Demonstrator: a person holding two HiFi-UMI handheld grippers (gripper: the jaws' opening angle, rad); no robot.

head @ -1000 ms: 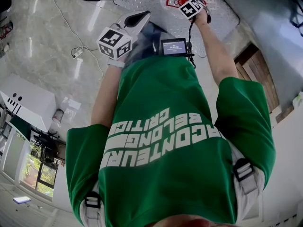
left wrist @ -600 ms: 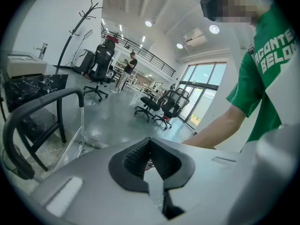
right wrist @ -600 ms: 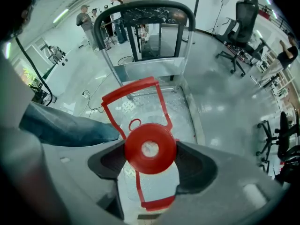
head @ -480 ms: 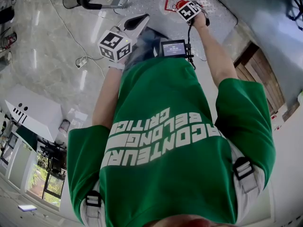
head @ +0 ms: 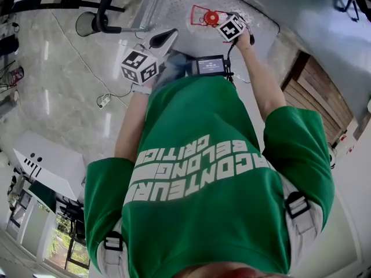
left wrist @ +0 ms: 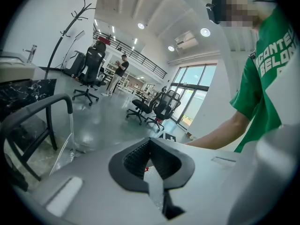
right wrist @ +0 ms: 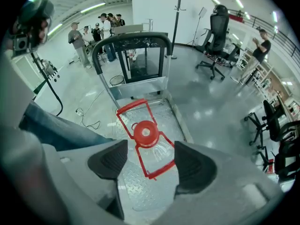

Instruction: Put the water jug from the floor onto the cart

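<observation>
The water jug (right wrist: 146,134) is seen standing upright on the cart (right wrist: 174,112), on its chequer-plate deck (right wrist: 136,191); the jug is clear, with a red cap (right wrist: 145,131) and a red handle frame (right wrist: 129,110) round its top; the cart's black push handle (right wrist: 131,40) is seen beyond it. The right gripper (right wrist: 150,161) is held above the jug with its jaws spread wide; the cap and frame are framed between the two dark pads (right wrist: 108,160), but neither pad is seen to touch them, and nothing is pinched. The left gripper (left wrist: 150,146) is held off to the side of the jug, nearer the person; its jaws are pressed together at the tips, and nothing is held between them.
</observation>
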